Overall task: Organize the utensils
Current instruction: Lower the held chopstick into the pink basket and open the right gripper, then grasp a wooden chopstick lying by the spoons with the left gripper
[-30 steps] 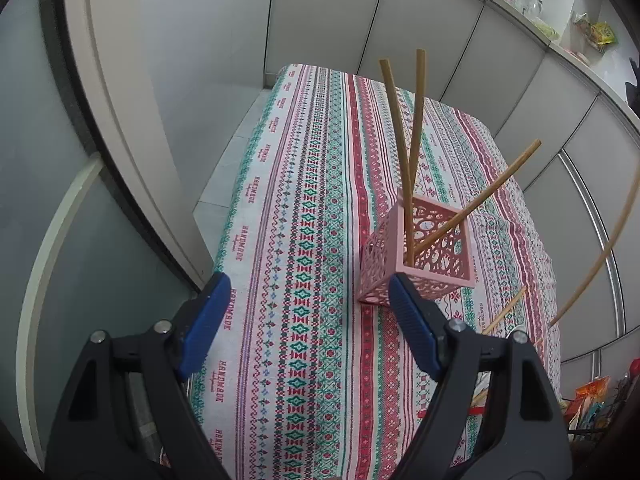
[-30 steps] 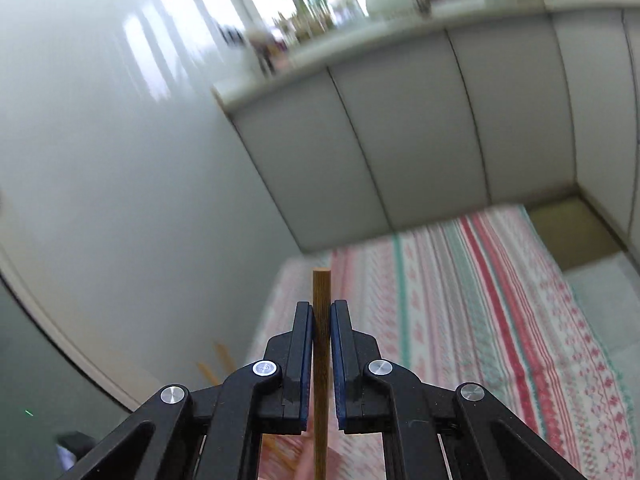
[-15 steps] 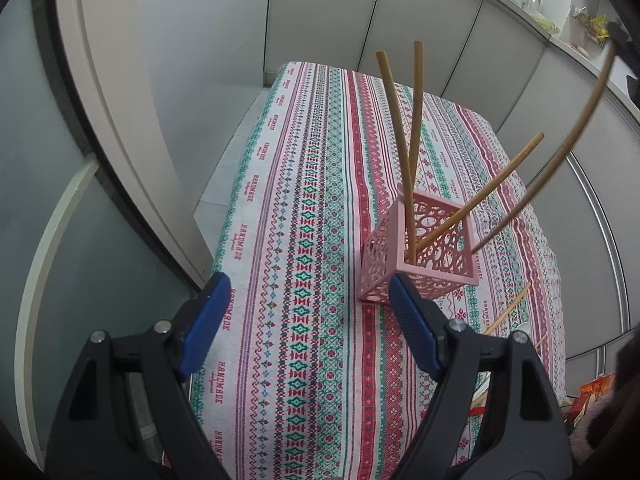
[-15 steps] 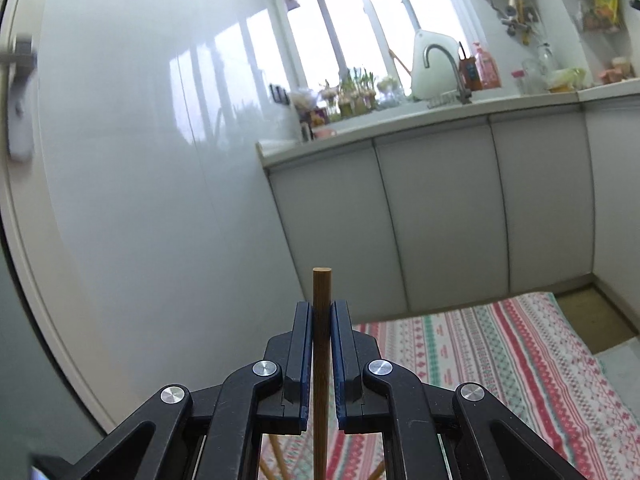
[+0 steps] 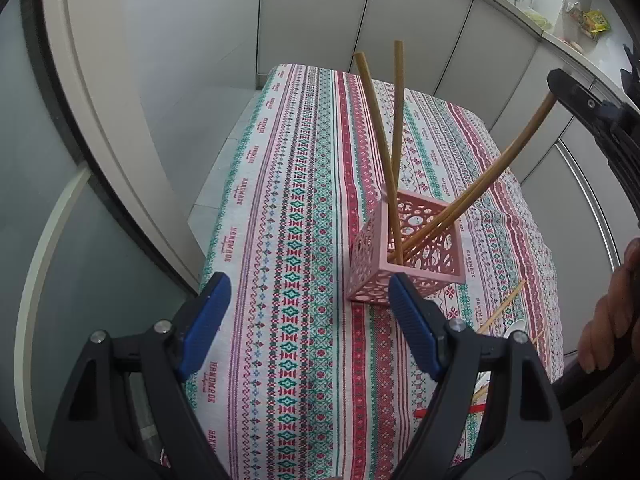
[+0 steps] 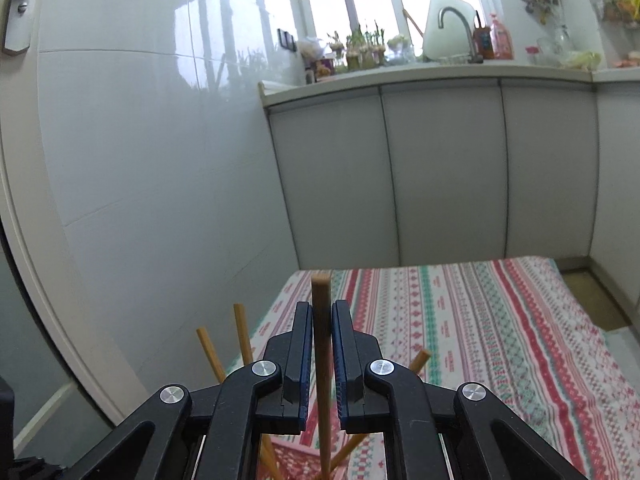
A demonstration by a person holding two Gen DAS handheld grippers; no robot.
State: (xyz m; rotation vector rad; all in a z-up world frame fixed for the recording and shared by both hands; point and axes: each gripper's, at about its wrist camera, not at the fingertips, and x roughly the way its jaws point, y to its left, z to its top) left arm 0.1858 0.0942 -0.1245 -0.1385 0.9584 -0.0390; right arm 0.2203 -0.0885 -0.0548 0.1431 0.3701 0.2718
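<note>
Four chopsticks stand in the pink basket (image 5: 404, 256), which sits on the striped tablecloth (image 5: 304, 208) just ahead of the left tongs (image 5: 308, 300), touching the tip of their right finger. Left tongs: fingers wide apart, holding nothing. Right tongs (image 6: 321, 344): clamped on one chopstick (image 6: 322, 360) near its top end, its lower end inside the basket below. More chopsticks (image 5: 502, 306) lie right of the basket.

From the left wrist we look steeply down past our left gripper (image 5: 308, 320) at the striped tablecloth (image 5: 304, 216), with the pink holder (image 5: 404, 256) near. From the right wrist we look level across the cloth toward the cabinets (image 6: 444, 176). Both views share the cloth, the holder's chopsticks (image 5: 394, 120) and our right gripper (image 6: 321, 344).
</note>
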